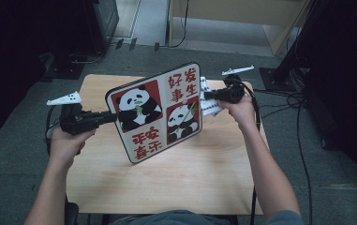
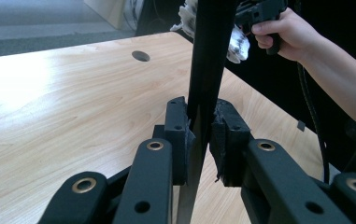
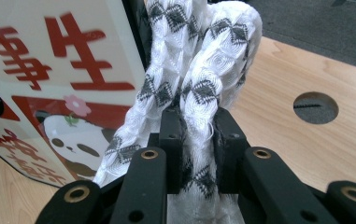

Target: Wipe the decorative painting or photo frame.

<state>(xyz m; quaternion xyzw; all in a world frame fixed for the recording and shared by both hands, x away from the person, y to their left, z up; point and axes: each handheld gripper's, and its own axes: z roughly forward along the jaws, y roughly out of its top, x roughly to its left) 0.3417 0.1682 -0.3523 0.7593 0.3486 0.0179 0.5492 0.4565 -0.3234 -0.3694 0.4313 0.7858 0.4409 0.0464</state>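
Above the wooden counter (image 1: 204, 178), left gripper (image 1: 102, 118) jaws clamp the panda board's (image 1: 159, 110) left edge, holding it upright. Right gripper (image 1: 210, 95) jaws pinch a patterned cloth (image 3: 199, 70) beside its right edge. Wipe gently, bracing the board steady.

Tool (image 3: 196, 135) clamps patterned cloth (image 3: 203, 60) beside panda board (image 3: 49, 79).

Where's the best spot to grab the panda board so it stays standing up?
Grip the panda board by a thin side edge, coming in level from the side. It is a flat, stiff panel standing on edge, so only its rim fits between the pads. The left claw clamps it that way now.
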